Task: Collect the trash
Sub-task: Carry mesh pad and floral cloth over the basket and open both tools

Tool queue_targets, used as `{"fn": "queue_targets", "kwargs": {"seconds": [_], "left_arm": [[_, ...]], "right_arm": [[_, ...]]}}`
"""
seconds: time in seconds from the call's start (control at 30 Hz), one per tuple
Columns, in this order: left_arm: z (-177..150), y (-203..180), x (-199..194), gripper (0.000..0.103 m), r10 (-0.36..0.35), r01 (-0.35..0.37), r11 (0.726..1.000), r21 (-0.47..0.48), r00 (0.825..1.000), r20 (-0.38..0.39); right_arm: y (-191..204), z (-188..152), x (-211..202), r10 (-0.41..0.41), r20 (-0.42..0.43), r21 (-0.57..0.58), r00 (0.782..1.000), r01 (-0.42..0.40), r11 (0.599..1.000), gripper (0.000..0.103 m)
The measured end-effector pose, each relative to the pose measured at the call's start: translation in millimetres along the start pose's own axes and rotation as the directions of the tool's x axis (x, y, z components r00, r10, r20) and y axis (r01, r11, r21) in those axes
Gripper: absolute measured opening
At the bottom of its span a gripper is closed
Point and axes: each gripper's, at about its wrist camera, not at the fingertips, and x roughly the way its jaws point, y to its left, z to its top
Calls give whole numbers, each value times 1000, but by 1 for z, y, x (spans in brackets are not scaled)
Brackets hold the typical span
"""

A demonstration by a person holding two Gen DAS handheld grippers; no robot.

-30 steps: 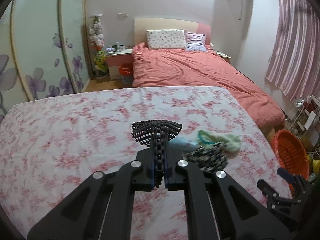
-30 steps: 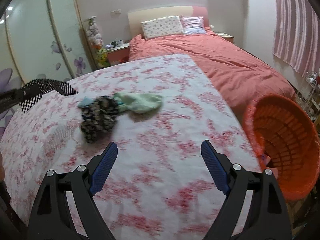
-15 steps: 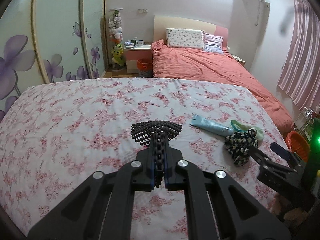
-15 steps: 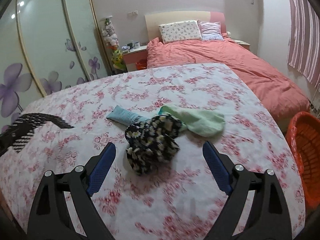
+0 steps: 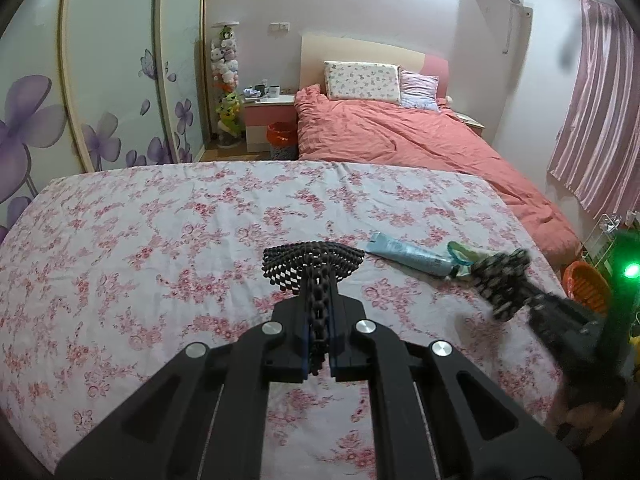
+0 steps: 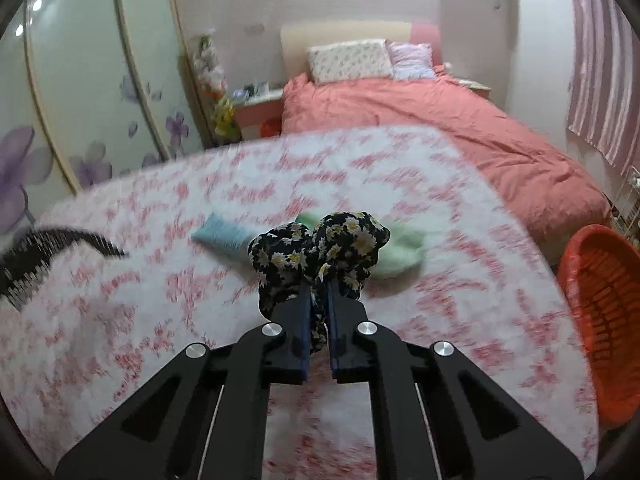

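My right gripper (image 6: 318, 312) has just clamped shut on the black floral cloth (image 6: 320, 254) (half a second ago it lay untouched); my left gripper (image 5: 318, 320) grips its checkered cloth (image 5: 312, 262); orange basket (image 6: 600, 300) next.

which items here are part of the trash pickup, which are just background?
Job: checkered cloth in left gripper; floral cloth in right gripper; blue tube; green cloth; orange basket.

Background: pillows, nightstand, curtain.
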Motion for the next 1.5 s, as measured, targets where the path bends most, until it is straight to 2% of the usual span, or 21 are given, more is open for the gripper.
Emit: {"fn": "queue_targets", "kwargs": {"seconds": [0.17,0.37,0.93,1.33,1.5], "left_arm": [[2,-16,-7,8,-25,25,1000,12,1000,12],[4,-41,-17,8,-60,59,998,37,998,31],[2,-101,-29,8,-114,109,989,103,993,41],[-4,-147,-28,8,-136,127,974,186,990,37],[-5,-170,-29,8,-182,174,963,206,983,24]], "right_arm": [[-30,15,-38,-17,97,74,995,9,997,7],[-53,19,-64,-47,154,113,987,30,993,7],[-99,5,-93,-131,182,155,975,103,983,7],[-130,-3,-101,-201,187,195,961,165,967,7],[-148,-7,-109,-243,203,223,949,197,955,7]]}}
